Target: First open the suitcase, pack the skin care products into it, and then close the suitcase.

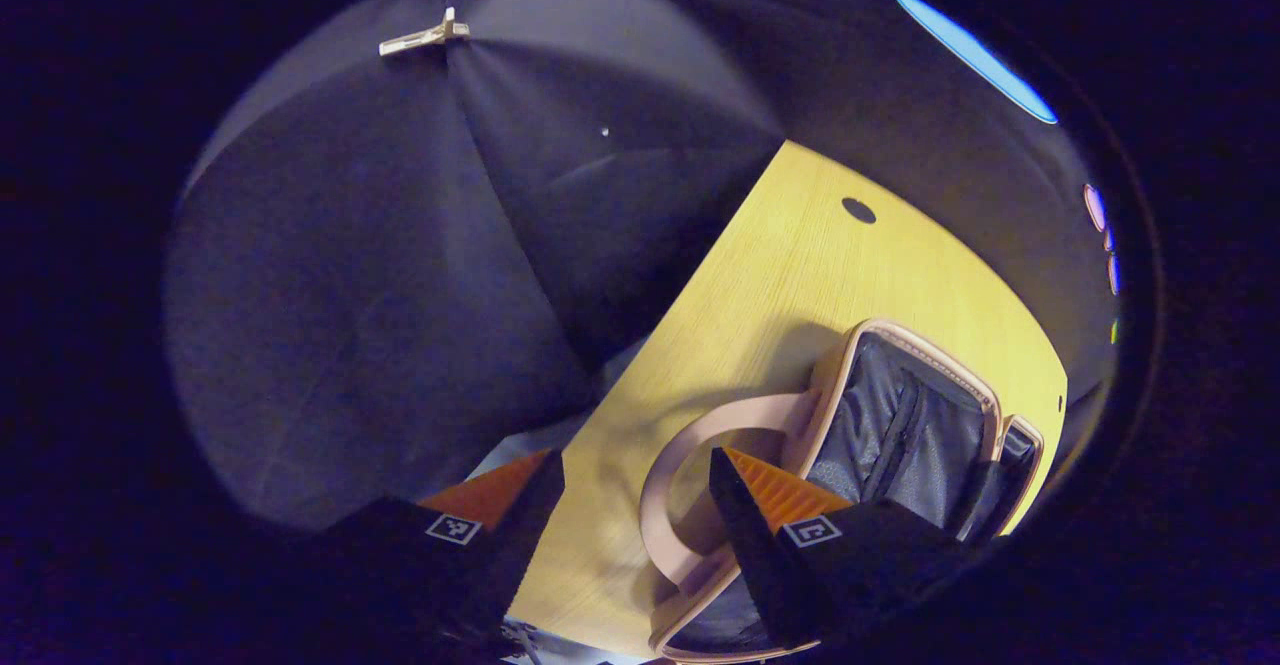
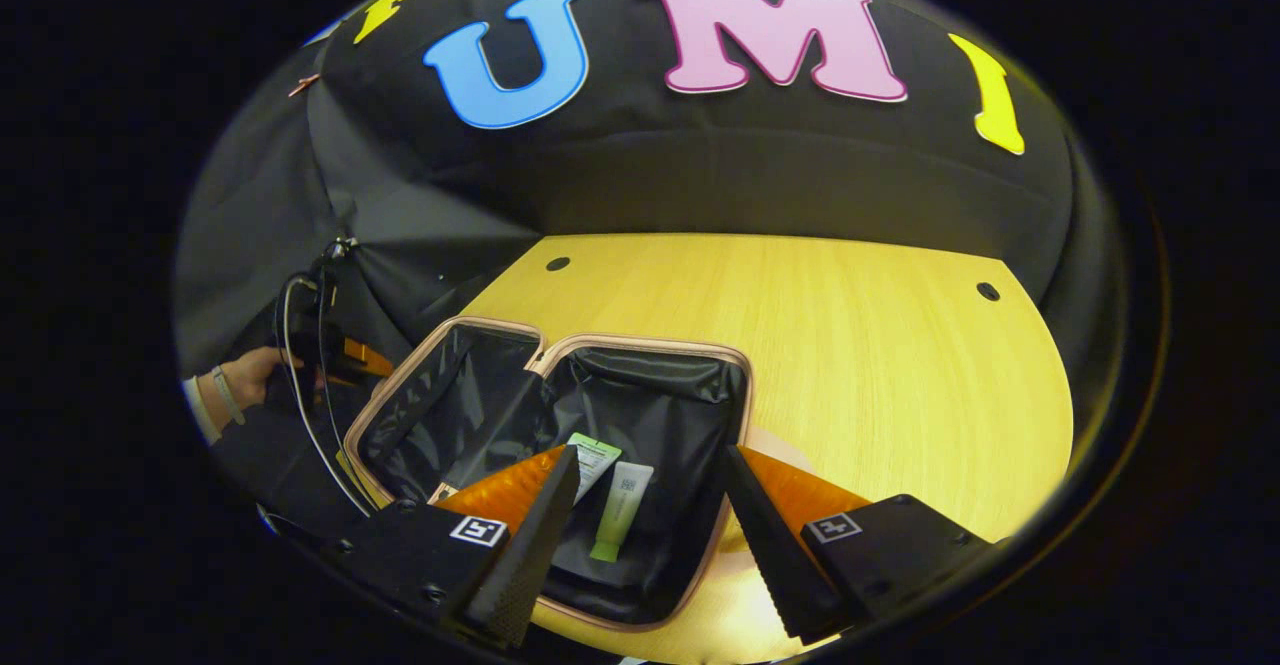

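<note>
Suitcase lies open on the yellow wooden table, both black-lined halves spread flat, seen in the right gripper view at about 7 o'clock of the tabletop. At 9 o'clock in that view a hand with a wristband holds the other gripper beside the case's left half, cables looping down from it. The left half of the case looks bare of products. In the right half, at 6 o'clock, lie two tubes side by side and touching: a white tube with a green top edge and, just right of it, a pale green tube with its cap pointing toward the camera. The right gripper hangs over this half, its fingers spread wide with nothing between them.

In the left gripper view the table runs from 1 o'clock down to 6 o'clock. The left gripper is wide open too and grips nothing; its right finger stands over the case's curved pink handle, though whether it touches cannot be told. Right of the handle, at 4 o'clock, the case's dark lining with a zipped pocket shows inside the pink rim.
</note>
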`<state>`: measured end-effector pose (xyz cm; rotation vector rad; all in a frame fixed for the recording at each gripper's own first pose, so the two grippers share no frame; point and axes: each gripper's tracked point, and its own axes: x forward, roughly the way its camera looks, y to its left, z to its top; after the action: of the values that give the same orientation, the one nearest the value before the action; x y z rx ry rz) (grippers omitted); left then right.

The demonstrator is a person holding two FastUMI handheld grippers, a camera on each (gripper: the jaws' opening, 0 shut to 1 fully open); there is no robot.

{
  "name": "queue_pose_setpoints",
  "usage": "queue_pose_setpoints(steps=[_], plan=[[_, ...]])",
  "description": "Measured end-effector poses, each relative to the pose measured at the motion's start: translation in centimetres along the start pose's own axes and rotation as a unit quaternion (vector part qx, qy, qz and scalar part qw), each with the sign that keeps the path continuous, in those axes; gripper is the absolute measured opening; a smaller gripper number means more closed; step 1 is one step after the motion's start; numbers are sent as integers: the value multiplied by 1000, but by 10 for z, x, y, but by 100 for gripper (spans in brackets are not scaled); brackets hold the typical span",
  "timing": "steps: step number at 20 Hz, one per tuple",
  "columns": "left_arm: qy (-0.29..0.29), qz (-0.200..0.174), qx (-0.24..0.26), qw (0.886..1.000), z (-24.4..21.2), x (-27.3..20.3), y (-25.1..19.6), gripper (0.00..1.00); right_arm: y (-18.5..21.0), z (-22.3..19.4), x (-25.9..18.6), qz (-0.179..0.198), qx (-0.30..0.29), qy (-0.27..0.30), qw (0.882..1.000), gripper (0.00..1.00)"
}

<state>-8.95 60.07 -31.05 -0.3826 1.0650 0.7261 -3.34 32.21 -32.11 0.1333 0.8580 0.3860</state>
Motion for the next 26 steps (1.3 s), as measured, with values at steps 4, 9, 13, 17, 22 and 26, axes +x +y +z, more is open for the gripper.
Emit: queue_pose_setpoints(steps=[4,9,13,17,22,26], plan=[[47,4,16,999,-16,13,-6,56,-10,-3,-13,-11,-4,-7,1000,92],[-8,-29,58,998,5,-4,-26,13,-9,3,-26,3,-20,-27,999,92],[-81,-30,107,991,29,-82,-53,9,-2,19,-33,33,-30,-52,998,92],[-157,-56,139,976,54,-186,-111,8,-10,39,-62,63,-33,-82,994,92],[-214,-118,211,946,32,-293,-237,7,-49,53,-106,73,-44,-112,990,92],[-206,-186,254,927,-29,-316,-357,7,-91,53,-140,57,-32,-131,989,92]])
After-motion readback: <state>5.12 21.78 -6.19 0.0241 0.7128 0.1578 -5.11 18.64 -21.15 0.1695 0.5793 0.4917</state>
